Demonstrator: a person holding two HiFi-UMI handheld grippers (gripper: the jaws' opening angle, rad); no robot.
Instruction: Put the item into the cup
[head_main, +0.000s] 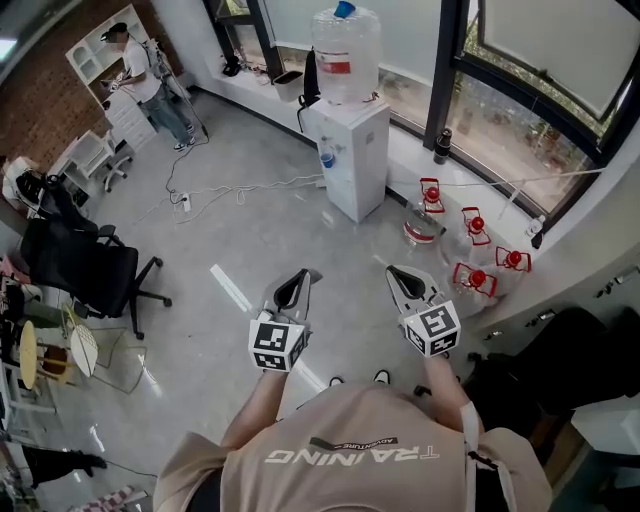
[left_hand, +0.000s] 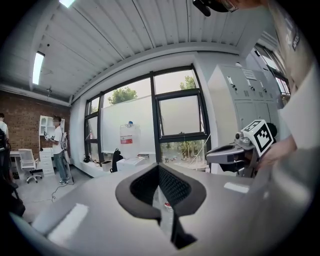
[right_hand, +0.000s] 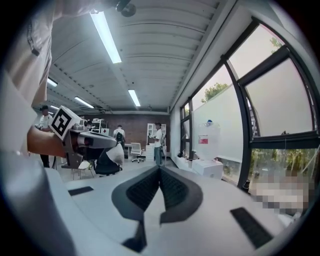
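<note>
We hold both tools in the air above the grey floor. No tabletop is under them. The left gripper has its two jaws pressed together at the tips, and its own view shows nothing between the black ribbed pads. The right gripper is closed in the same way, pad against pad, and it carries nothing. Each tool has a marker cube, the left cube and the right cube.

Neither the item nor the cup shows in any of the three views, so we cannot say how they look or where they are.

On the floor, by its edge under the window, stands a white water dispenser with a large bottle on top. To the right of it lie clear bottles with red handles; there seem to be about five, but glare makes them hard to count. A black office chair stands near the left edge of the floor. In the far left corner a person stands at a white shelf. Our own body cuts off the lower part of the head view.
</note>
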